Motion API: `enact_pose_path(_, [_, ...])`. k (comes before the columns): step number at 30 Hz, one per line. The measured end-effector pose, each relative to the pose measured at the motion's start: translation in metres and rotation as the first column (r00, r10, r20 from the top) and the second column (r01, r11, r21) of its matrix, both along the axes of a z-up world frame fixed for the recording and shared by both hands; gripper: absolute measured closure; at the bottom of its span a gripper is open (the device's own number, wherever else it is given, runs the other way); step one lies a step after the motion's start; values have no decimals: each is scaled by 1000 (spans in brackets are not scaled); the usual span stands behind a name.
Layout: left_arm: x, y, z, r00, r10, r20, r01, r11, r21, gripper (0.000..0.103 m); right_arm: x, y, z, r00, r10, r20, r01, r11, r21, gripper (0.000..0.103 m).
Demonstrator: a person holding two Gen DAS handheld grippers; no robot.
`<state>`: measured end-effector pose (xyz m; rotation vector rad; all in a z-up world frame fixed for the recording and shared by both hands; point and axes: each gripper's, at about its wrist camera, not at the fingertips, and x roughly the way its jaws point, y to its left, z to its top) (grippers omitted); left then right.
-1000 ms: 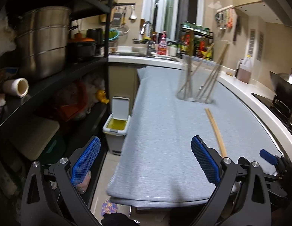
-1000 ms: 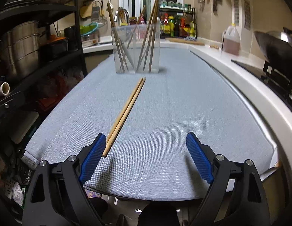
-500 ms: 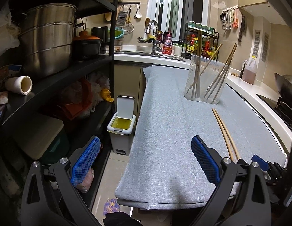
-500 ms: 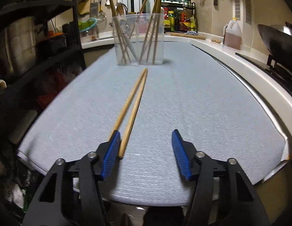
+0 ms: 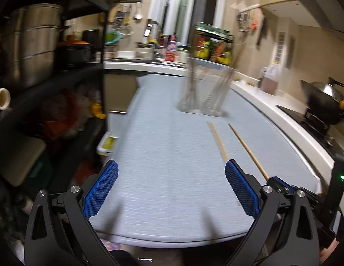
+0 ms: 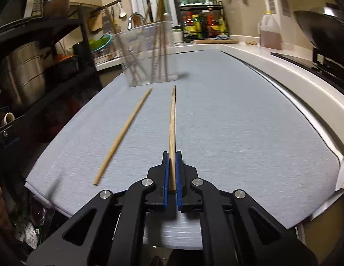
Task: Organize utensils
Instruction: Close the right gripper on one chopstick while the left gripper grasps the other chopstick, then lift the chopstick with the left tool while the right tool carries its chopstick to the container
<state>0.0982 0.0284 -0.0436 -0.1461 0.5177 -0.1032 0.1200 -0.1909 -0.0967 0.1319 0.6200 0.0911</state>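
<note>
My right gripper (image 6: 172,155) is shut on the near end of a wooden chopstick (image 6: 172,119), which points forward toward a clear plastic holder (image 6: 147,55) with several chopsticks standing in it. A second chopstick (image 6: 124,133) lies loose on the grey mat to the left of the held one. In the left wrist view my left gripper (image 5: 170,186) is open and empty over the mat's near edge. The loose chopstick (image 5: 217,140) lies just beyond its right finger, the held chopstick (image 5: 247,150) is further right, and the holder (image 5: 205,88) is blurred.
The grey mat (image 6: 238,122) covers the counter. A black shelf with steel pots (image 5: 32,44) stands at the left, with a small bin (image 5: 109,141) below it. A wok on a stove (image 5: 322,106) is at the right. Bottles and a sink line the back.
My right gripper has shut on one chopstick of the pair and pulled it apart from the other. The left wrist view has shifted right, over the mat.
</note>
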Motion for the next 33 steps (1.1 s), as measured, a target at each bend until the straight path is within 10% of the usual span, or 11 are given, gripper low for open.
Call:
enact_pose_path(5, [8,-51,-15,993,-119,1,119,993,-2,10,-2,-22,-1,999,-33,3,33,999,-7,97])
enact_pose_path(20, [12,-90,-57,991,-134,23,130,981,147,62,-6,-30,-2,1000,-30,10,30,1000,7,97])
enact_pose_path(24, [16,-81,-53,991,-136,15,132,982,133,98,-6,-29,-1,999,-34,8,34,999,12,97])
enact_pose_path(33, [7,-58,-19,983,-178,49,175,983,58,98,-9,-24,11,1000,-11,21,11,1000,0,97])
